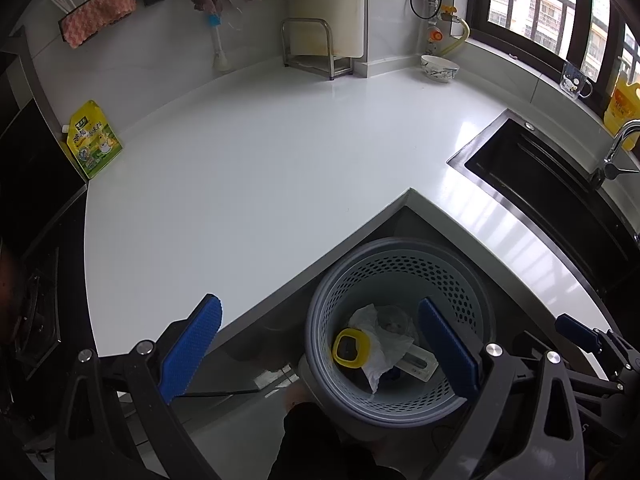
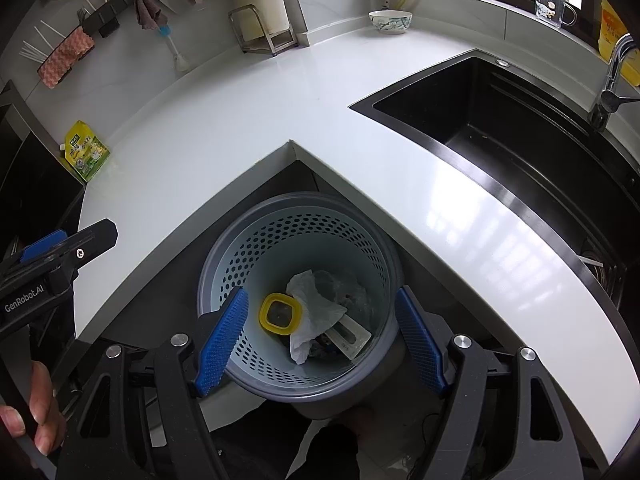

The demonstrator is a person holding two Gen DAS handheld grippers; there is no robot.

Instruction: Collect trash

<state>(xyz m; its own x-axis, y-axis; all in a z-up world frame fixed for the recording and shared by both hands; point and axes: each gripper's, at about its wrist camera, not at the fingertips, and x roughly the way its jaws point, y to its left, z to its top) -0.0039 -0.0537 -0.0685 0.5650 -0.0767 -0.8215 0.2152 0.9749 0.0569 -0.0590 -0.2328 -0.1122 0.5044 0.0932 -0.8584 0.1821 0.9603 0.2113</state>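
Counter (image 2: 248, 128) spreads white and mostly bare ahead of both grippers, suggesting the trash is gathered. Below the right gripper (image 2: 320, 336), jaws apart and empty, the perforated bin (image 2: 280, 232) holds crumpled plastic (image 2: 316, 300) and a yellow lid (image 2: 280, 314). The left gripper (image 1: 316, 344) hangs apart too, empty.

A grey perforated bin (image 2: 298, 240) holds a yellow lid (image 2: 280, 313) and white wrapper (image 2: 316, 304); the countertop (image 2: 224, 120) is white, the pouch (image 2: 86, 151) yellow-green.

Trash bin (image 2: 224, 276) between open right gripper (image 2: 320, 336) fingers.
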